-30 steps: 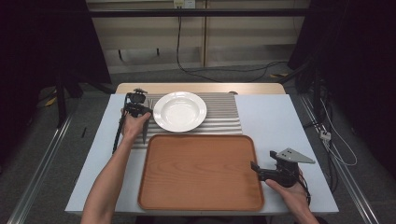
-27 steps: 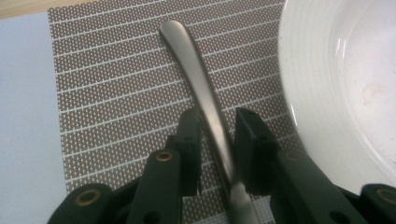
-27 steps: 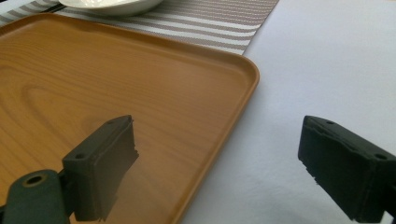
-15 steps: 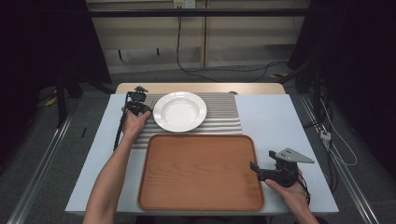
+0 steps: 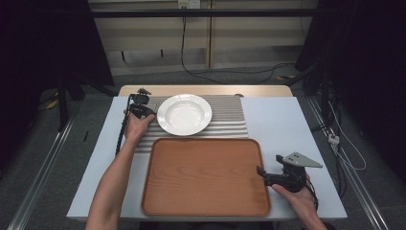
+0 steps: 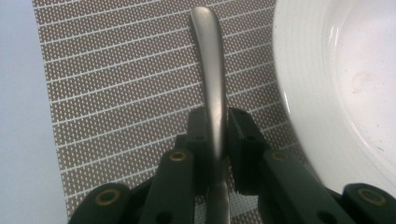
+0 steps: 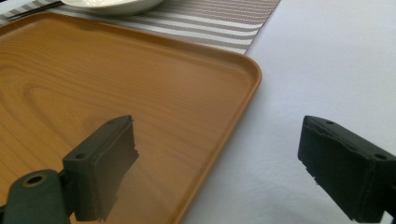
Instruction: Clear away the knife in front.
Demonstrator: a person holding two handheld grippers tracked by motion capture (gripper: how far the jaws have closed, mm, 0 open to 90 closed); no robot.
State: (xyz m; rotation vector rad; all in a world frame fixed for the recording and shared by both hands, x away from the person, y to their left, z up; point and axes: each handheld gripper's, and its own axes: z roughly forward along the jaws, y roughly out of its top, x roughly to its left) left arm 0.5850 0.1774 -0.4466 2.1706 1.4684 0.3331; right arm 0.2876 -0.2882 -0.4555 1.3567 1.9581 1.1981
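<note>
We see the left gripper point(image 5: 141, 106) at the far left of the table point(image 5: 287, 124), just beside the white plate point(image 5: 184, 114), with the left hand point(image 5: 137, 127) wrapped around it. In the left gripper view its jaws are pressed onto a slim metal handle point(image 6: 211, 74), some piece of cutlery whose working end we cannot see. The handle runs forward from between the jaws over the striped mat point(image 6: 116, 93), and the rim of the plate point(image 6: 336, 93) curves along just to its right. Whether the handle touches the mat we cannot tell.

The plate sits on the mat point(image 5: 230, 120), which lies across the far middle of the table. Nearer to us lies the wooden tray point(image 5: 206, 177), its far edge close against the mat.

The right gripper point(image 5: 282, 177) is held in the right hand point(image 5: 299, 199) at the near right edge of the tray, pointing toward it. In the right gripper view its jaws stand wide apart with nothing between them: one jaw hangs over the tray point(image 7: 116, 84), the other over the bare table point(image 7: 327, 70), and the tray's rim runs between them. A grey three-cornered plate sits on top of this gripper, and a cable trails from the left one along the table's left side
</note>
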